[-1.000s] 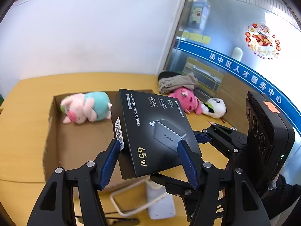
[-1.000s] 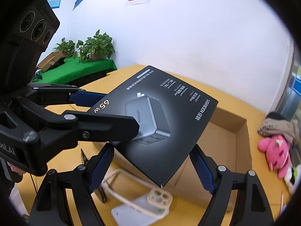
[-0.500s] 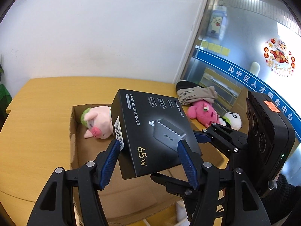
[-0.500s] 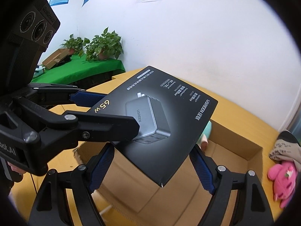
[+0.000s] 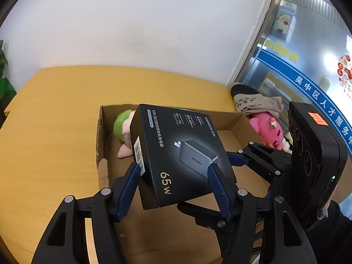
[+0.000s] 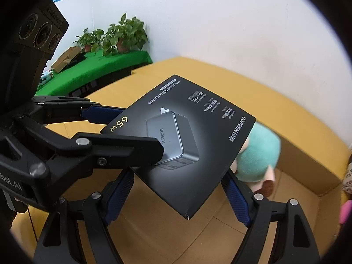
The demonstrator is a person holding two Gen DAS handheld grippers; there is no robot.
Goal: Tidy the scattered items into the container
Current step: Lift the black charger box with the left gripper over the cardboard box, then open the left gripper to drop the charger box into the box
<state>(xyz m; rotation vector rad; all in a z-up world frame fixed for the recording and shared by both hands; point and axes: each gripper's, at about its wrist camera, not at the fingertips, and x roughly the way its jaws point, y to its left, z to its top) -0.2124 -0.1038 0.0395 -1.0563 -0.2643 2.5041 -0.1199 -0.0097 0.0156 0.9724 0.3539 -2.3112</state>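
Both claws hold the flat black cardboard charger box [image 5: 180, 154] marked "65 W". My left gripper [image 5: 173, 178] pinches it across its width, blue pads on opposite side edges. My right gripper [image 6: 178, 189] spans a lower corner of the same box, jaws wide; its pads sit at the box's edges, though the underside contact is hidden, so I judge it a grip rather than see one.

Change over the last second: the open brown cardboard carton [image 5: 101, 132] has slid from off to the side to directly beneath the box. The white phone case and cable seen below the claws a second ago are gone from view. Neither claw's jaw gap has altered.

Box is now above the carton floor, tilted, not touching it. Inside the carton, near the far wall, lies a plush pig with a green top [image 5: 123, 127], partly hidden behind the box.

Meaning: carry is nearly done. Next I judge: lower further, release on bare floor short of the pig.

Still outside the carton on the yellow wooden table [image 5: 55, 121]: pink plush toy [image 5: 267, 129] and beige printed cloth [image 5: 255, 103].
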